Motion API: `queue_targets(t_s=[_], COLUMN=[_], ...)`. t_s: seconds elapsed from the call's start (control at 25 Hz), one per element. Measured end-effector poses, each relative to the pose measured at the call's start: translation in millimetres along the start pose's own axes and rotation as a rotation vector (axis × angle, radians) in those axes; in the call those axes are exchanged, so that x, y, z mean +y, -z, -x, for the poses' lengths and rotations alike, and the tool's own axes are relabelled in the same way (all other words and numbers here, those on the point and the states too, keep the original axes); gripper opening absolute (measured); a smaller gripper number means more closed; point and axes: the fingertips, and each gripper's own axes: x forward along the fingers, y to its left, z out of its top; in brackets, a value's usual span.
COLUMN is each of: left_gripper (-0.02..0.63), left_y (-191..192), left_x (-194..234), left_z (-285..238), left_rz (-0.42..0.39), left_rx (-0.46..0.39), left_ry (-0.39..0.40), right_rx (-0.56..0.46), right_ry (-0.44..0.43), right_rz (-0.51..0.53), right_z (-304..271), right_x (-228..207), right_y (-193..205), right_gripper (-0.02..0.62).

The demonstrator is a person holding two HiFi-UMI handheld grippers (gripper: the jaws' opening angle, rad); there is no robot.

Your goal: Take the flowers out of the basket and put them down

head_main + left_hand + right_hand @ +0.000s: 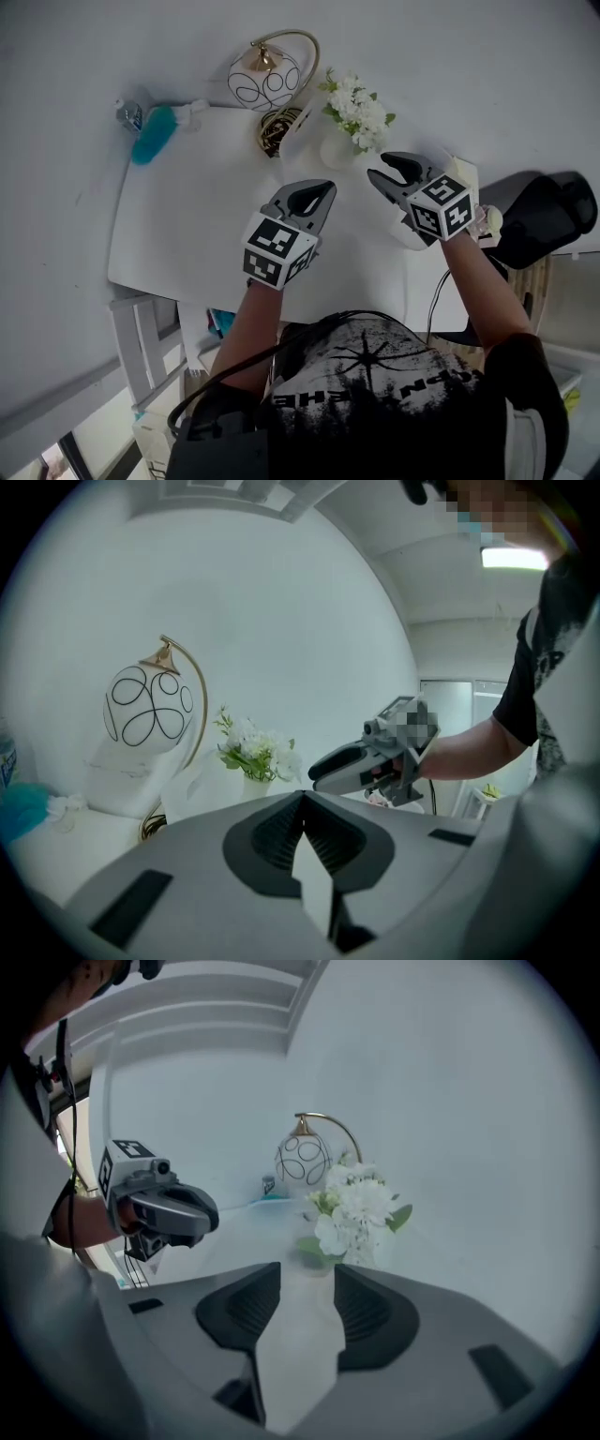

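Observation:
A bunch of white flowers (pixel 359 110) with green leaves stands upright in a small white vase (pixel 335 150) at the back of the white table (pixel 187 234), close to the wall. Just left of it a round white basket (pixel 265 80) with black line patterns hangs from a gold arched stand. My left gripper (pixel 323 190) hovers over the table's middle, shut and empty. My right gripper (pixel 386 167) is open with nothing between its jaws, a short way in front of the flowers (pixel 354 1208). In the left gripper view the flowers (pixel 253 750) show beyond my shut left gripper (pixel 302 799).
A teal duster (pixel 155 134) and a small bottle (pixel 129 115) lie at the table's back left corner. A black object (pixel 548 220) sits off the table's right side. A white chair frame (pixel 141 337) stands at the near left. The wall runs right behind the table.

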Motion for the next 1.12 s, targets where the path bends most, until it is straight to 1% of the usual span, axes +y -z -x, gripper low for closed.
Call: queue_targets(t_s=[0.08, 0.2, 0.28, 0.36, 0.52, 0.72, 0.8, 0.96, 1.12], left_gripper=[0.011, 0.011, 0.011, 0.011, 0.011, 0.011, 0.011, 0.011, 0.011], left_y=[0, -1, -1, -1, 0, -4, -6, -7, -7], left_x=[4, 12, 15, 17, 21, 26, 28, 29, 33], left_z=[-1, -5, -10, -13, -17, -17, -17, -18, -17], left_rz=[0.009, 0.011, 0.012, 0.013, 0.018, 0.024, 0.022, 0.027, 0.027], left_rx=[-0.007, -0.013, -0.010, -0.008, -0.008, -0.026, -0.033, -0.038, -0.042], left_ry=[0.001, 0.002, 0.010, 0.020, 0.029, 0.042, 0.040, 0.042, 0.031], right_rx=[0.033, 0.025, 0.009, 0.000, -0.051, -0.136, -0.147, -0.145, -0.188], right_ry=[0.022, 0.063, 0.091, 0.114, 0.136, 0.151, 0.157, 0.167, 0.151], right_rz=[-0.021, -0.021, -0.004, -0.018, -0.061, -0.034, -0.046, -0.093, -0.134], right_z=[-14, -36, -48, -60, -85, -110, -119, -129, -137], right_x=[-9, -24, -31, -39, -57, -71, -79, -93, -97], right_y=[12, 15, 16, 21, 21, 11, 8, 16, 11], right_gripper=[0.198, 0.257, 0.268, 0.279, 0.292, 0.293, 0.293, 0.293, 0.287])
